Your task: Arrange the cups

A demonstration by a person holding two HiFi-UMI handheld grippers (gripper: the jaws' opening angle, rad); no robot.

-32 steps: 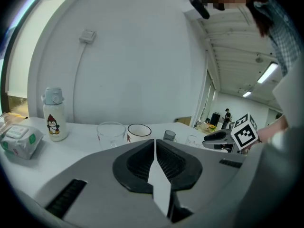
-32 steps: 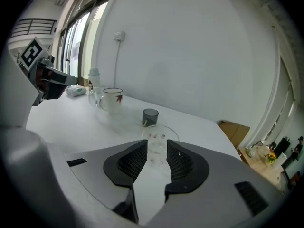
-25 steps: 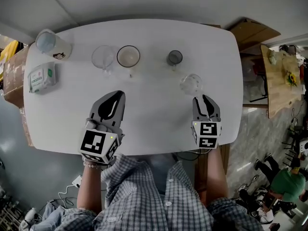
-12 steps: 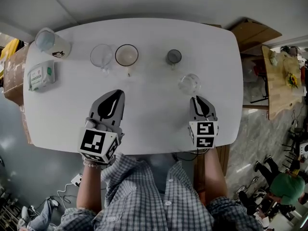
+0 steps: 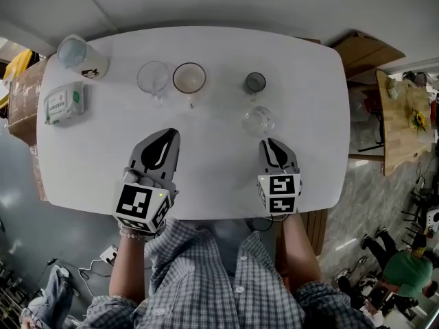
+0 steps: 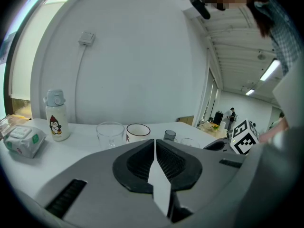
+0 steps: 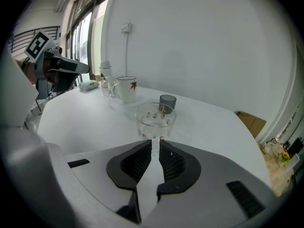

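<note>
A small clear glass cup (image 5: 258, 120) with red specks stands on the white table (image 5: 206, 170), just below a small grey cup (image 5: 255, 82). My right gripper (image 5: 269, 142) is right behind it, its jaws closing with the cup's handle (image 7: 153, 139) pinched between them. Along the far edge stand a white mug (image 5: 189, 78) and a clear glass (image 5: 152, 77). My left gripper (image 5: 167, 134) rests over the near left of the table, shut with nothing in it. In the left gripper view the glass (image 6: 109, 133), the mug (image 6: 138, 131) and the grey cup (image 6: 170, 135) line up beyond the left gripper (image 6: 155, 141).
A white bottle with a penguin print (image 5: 82, 55) lies at the table's far left corner, and a wrapped tissue packet (image 5: 64, 103) is beside it. A cardboard box (image 5: 363, 50) and a wooden table (image 5: 401, 105) stand on the floor at the right.
My right gripper's jaws have narrowed onto the glass cup's handle. Gripper and cup have moved left, closer under the grey cup. The left gripper has stayed put.
</note>
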